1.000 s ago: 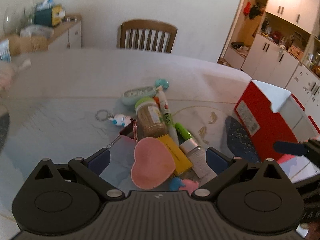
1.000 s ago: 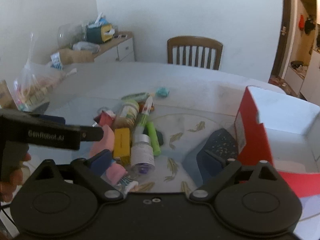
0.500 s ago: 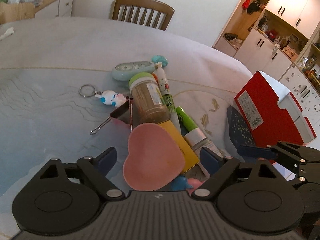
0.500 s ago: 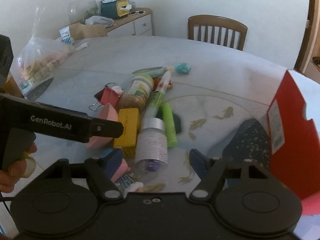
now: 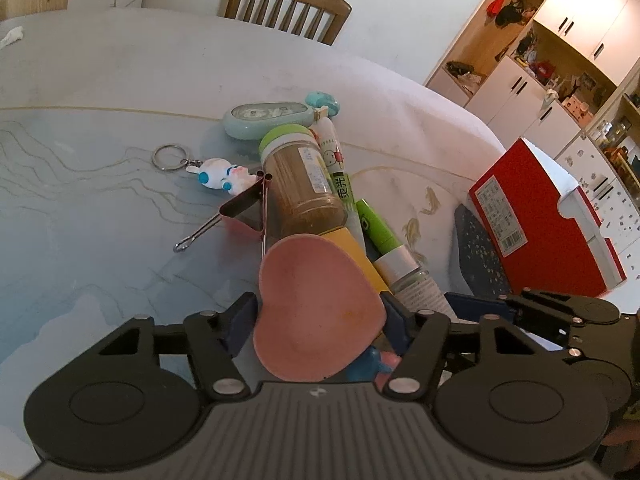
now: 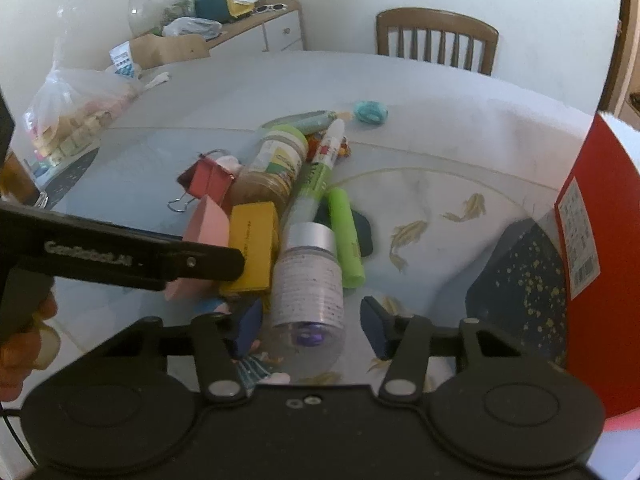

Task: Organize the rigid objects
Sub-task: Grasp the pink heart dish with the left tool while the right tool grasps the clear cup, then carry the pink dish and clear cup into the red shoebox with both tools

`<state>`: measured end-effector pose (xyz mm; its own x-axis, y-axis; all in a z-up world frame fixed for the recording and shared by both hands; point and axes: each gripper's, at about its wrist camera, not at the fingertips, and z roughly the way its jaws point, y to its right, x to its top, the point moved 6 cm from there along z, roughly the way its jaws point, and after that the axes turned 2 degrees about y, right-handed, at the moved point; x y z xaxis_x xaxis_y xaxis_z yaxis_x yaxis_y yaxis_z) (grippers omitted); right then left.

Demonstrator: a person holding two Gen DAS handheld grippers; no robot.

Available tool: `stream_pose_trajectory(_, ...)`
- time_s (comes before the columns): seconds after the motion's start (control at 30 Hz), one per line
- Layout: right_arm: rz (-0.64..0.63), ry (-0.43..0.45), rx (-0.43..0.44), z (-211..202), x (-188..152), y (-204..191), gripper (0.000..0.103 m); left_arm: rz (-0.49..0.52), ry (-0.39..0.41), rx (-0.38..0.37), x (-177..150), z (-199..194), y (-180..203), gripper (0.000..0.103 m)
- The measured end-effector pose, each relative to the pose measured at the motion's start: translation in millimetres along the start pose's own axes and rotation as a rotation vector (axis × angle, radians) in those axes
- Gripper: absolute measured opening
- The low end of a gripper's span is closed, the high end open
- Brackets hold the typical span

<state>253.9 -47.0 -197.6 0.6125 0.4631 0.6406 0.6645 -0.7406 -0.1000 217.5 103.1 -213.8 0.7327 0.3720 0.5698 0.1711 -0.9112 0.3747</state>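
Left wrist view: the left gripper [image 5: 318, 320] has dropped closer to the heap since a second ago, and its jaws have just been closing; its blue pads [image 5: 240, 322] now sit against both sides of the pink heart-shaped plastic dish [image 5: 316, 312], which a second ago lay well clear between wide-spread fingers. The dish lies at the near end of the pile on the pale glass-topped table [image 5: 100, 240], overlapping the yellow rectangular box [image 5: 356, 252]. Behind it lie the brown jar with a green lid [image 5: 304, 180], the pink binder clip [image 5: 246, 214] and the white rabbit keyring [image 5: 220, 174]. The red cardboard box [image 5: 540, 224] stands to the right.

Right wrist view: the right gripper [image 6: 310, 326] has also sunk nearer, its jaws having just been closing. The clear plastic bottle with a silver cap [image 6: 310, 280] lies between them; the left pad is at its side, the right pad [image 6: 374, 324] stands apart with a gap, so it is not clamped. A green marker [image 6: 344, 240] lies beside the bottle.
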Motion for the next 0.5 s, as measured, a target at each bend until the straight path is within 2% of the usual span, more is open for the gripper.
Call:
stream_pose_trajectory(0.2,0.027,-0.008,-0.001,3,-1,2,0.042,0.005,0.004,0.013,1,-1,1,0.065)
stream_pose_trajectory(0.5,0.048,0.021,-0.036,-9,-1,3,0.041,0.009,0.004,0.056,2,-10,8,0.064)
